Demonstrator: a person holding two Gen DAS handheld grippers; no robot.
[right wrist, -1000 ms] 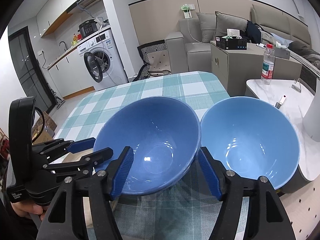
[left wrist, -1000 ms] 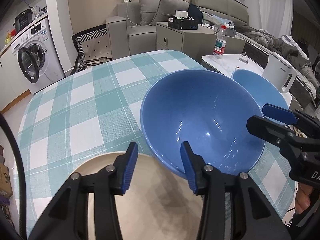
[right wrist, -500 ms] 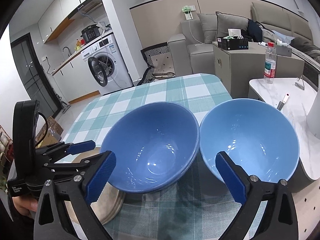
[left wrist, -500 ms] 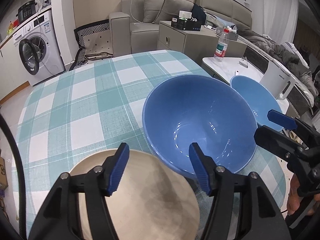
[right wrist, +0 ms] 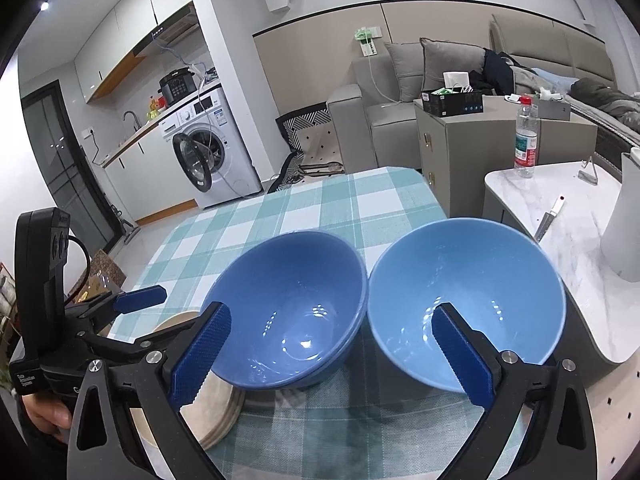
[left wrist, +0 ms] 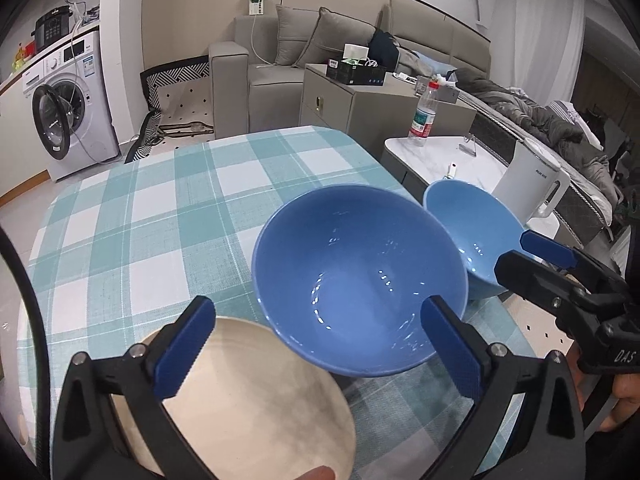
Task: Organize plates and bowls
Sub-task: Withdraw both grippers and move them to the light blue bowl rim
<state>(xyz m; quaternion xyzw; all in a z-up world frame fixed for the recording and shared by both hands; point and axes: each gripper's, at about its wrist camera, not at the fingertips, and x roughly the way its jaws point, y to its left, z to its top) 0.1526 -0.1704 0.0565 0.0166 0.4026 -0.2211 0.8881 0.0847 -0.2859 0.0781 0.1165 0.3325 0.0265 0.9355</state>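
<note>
Bowls sit side by side on the checked tablecloth, the darker blue bowl just beside the lighter bowl, rims near touching (likely lined up for nesting), beige plates alongside, while the left gripper and right gripper, jaws just spread wide, hold nothing.

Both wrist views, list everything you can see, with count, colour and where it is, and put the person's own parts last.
Darker blue bowl: one, blue, middle of the table, overlapping the plates' edge.
Lighter blue bowl: one, pale blue, beside it at the table's right edge.
Plates: a stack, count unclear, beige, near left.
Tablecloth: one, teal and white check, covering the table.
Water bottle: one, clear with a red cap, on the white side table.
Kettle: one, white, on that side table.
Washing machine: one, white, far left.
Sofa: one, grey, behind.
Left gripper: black with blue pads, open, just opened, empty.
Right gripper: same, open, empty.
</note>
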